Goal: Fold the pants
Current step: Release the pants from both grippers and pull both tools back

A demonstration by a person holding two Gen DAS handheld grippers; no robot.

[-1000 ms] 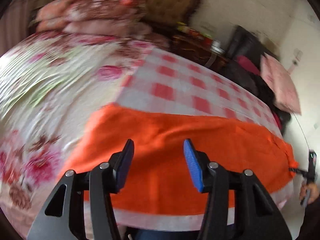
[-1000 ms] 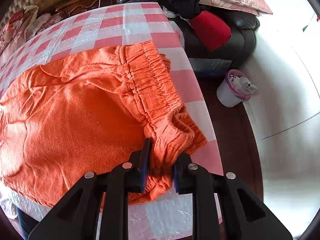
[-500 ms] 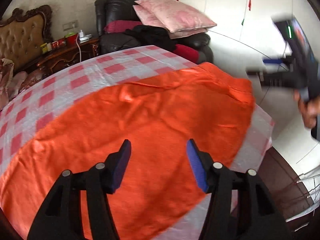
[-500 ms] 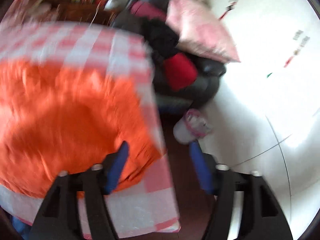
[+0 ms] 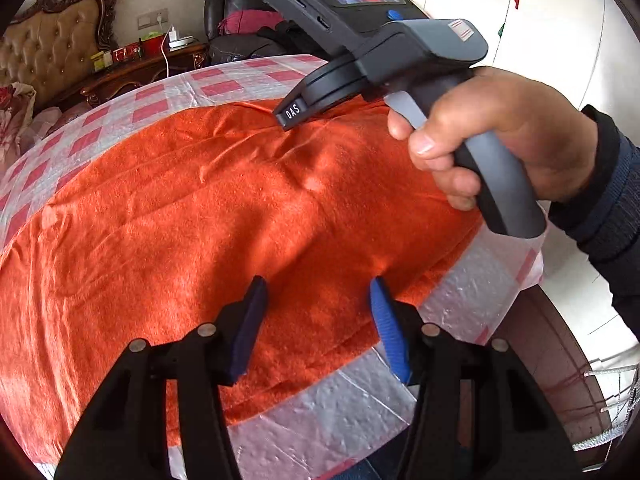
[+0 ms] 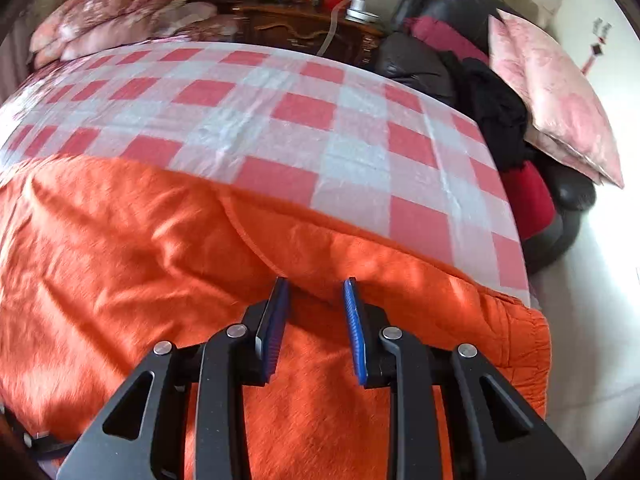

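- On the counter (image 5: 360, 412) under its red-and-white checked cloth, lying spread wide and mostly flat: the orange pants (image 5: 200, 220), covering the near half and reaching close to the near edge, with the far half of the cloth bare.
- Judging from the right wrist view, sitting at the right end near the counter's corner: the gathered waistband (image 6: 528, 332), with the legs running off to the left beyond the frame.
- Showing a curved seam (image 6: 240, 220) on the far side, hinting at one leg already laid over the other; not possible to tell for certain.
- Hovering the left gripper (image 5: 317, 282) over the near edge of the pants, fingers (image 5: 248, 320) about half open after narrowing a touch, pinching nothing.
- Pointing the right gripper (image 6: 316, 280) down at the fabric near the waistband end, its fingers having just been closing to a narrow gap, cloth lying beneath but none caught between the pads.
- Gripping that tool's handle from the right: the person's right hand (image 5: 500, 144), just above the pants.
- Reading as an early stage: laying out and smoothing looking done, no crosswise fold made yet.
- Remaining, by this judgement: taking hold of one end, carrying it over the other, then halving again into a compact stack.
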